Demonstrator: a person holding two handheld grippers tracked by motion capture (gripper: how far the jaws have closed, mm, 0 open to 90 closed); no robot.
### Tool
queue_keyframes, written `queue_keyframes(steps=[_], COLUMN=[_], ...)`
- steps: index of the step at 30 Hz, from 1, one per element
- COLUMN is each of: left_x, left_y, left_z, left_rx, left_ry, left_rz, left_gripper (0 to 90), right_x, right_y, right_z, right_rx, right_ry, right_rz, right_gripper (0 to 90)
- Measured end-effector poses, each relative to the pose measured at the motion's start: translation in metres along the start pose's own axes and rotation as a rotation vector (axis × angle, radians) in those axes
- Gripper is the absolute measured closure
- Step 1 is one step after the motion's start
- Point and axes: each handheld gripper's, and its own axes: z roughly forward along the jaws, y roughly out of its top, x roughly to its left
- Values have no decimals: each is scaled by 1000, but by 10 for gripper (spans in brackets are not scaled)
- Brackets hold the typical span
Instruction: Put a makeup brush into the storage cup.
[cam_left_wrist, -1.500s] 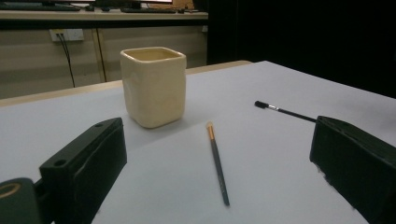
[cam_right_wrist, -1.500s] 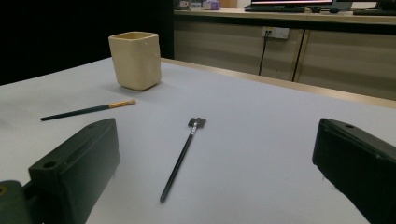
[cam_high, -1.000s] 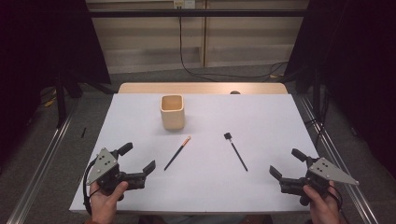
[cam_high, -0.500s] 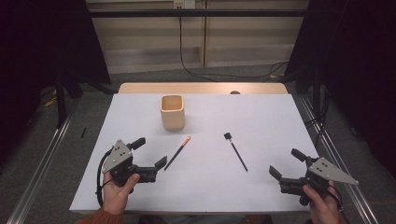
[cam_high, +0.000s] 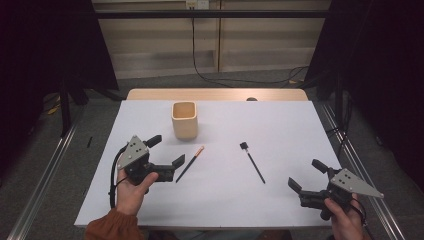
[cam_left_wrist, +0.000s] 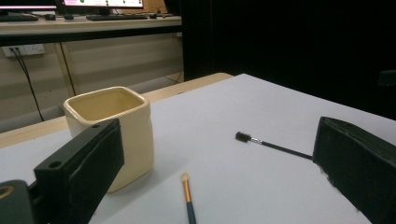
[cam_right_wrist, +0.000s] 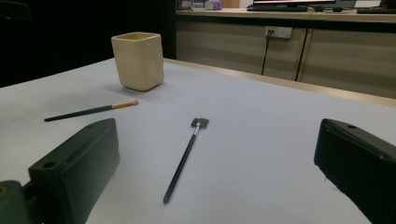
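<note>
High view: white table (cam_high: 280, 135), grey floor (cam_high: 55, 165), dark curtains (cam_high: 45, 45).

Both grippers: black bodies, blocky black jaws with a round screw hole near each tip. Grey triangular top plates, small dark dots. Left gripper (cam_high: 165, 151): black cable looping at 7 o'clock, rust-orange sleeve (cam_high: 111, 227). Right gripper (cam_high: 309, 176): same build.

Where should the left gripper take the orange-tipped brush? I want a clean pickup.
Grip the brush mid-handle, coming from above with the left gripper's fingers straddling its thin shaft; it lies flat on the table, the dark handle end nearest that gripper.
</note>
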Motion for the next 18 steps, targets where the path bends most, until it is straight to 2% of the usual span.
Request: queue_keyframes(steps=[4, 6, 13, 18], left_x=[6, 7, 12, 17], left_y=[2, 2, 17, 24], left_z=[14, 15, 30, 38], left_rx=[3, 7, -22, -23], left_ry=[1, 3, -4, -6], left_rz=[-13, -12, -17, -21], left_gripper=[20, 20, 20, 20], right_x=[0, 0, 0, 0], right_y=[0, 0, 0, 0], right_z=[0, 0, 0, 0], right_rx=[-1, -1, -3, -3], right_ry=[2, 1, 5, 3], right_rz=[-2, 1, 0, -2], right_gripper=[0, 0, 0, 0])
